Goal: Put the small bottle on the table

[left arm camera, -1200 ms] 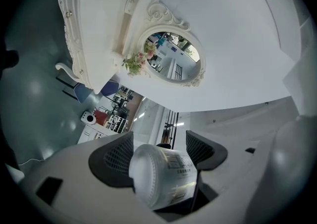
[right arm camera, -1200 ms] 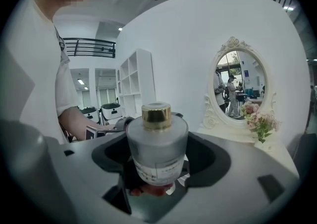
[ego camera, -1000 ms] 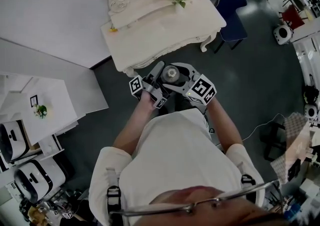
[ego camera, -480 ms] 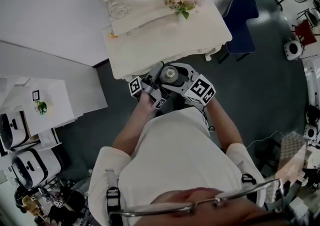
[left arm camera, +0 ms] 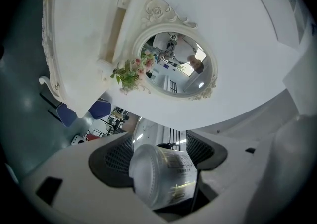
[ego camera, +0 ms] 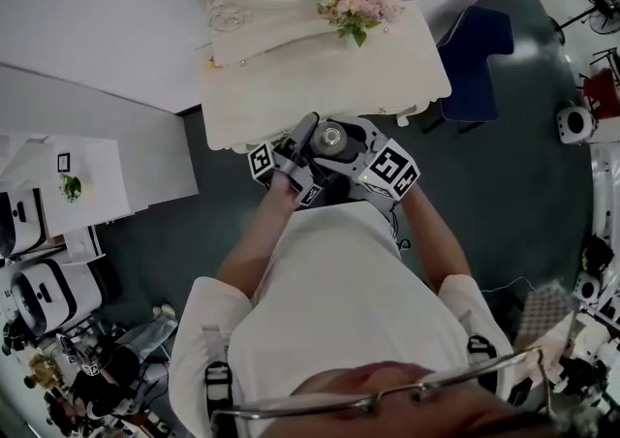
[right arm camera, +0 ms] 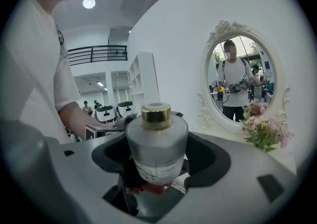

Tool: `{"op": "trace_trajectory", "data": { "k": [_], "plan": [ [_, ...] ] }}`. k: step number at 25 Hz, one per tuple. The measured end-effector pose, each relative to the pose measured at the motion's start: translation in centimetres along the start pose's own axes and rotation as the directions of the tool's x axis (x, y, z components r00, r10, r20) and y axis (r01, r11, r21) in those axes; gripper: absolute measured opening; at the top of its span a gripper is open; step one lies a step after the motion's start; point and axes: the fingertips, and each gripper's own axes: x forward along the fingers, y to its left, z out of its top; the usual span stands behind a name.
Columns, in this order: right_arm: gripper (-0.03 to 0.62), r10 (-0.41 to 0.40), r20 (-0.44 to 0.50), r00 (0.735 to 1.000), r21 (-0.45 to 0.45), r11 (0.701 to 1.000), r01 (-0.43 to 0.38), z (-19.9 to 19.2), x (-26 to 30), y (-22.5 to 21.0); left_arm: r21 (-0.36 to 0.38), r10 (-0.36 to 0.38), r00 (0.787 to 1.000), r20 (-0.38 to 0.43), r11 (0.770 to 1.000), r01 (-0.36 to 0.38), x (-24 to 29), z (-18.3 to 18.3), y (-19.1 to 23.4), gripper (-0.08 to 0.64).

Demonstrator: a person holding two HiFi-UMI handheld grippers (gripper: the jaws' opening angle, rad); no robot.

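Just before the white table (ego camera: 320,68), left gripper (left arm camera: 159,154) clamped on small bottle (ego camera: 331,140), right gripper (right arm camera: 157,154) gripping it too.

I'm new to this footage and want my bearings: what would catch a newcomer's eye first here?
A small bottle with a gold cap stands out, gripped by both the left tongs and the right tongs in front of the person's chest. Just beyond stands a white dressing table, with an oval mirror and pink flowers at its back.
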Motion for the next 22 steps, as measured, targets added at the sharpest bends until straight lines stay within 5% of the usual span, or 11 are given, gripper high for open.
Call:
{"op": "trace_trajectory", "data": {
  "k": [11, 22],
  "plan": [
    [0.341, 0.055, -0.012, 0.998, 0.033, 0.998, -0.055, -0.9, 1.3, -2.4, -0.022, 0.007, 0.998, 0.069, 1.000, -0.005, 0.8, 2.6, 1.4, 0.324],
    [0.339, 0.022, -0.069, 0.997, 0.094, 0.995, -0.015, -2.0, 6.1, -7.7, -0.065, 0.067, 0.996, 0.065, 0.996, -0.062, 2.4, 9.3, 2.9, 0.324]
  ]
}}
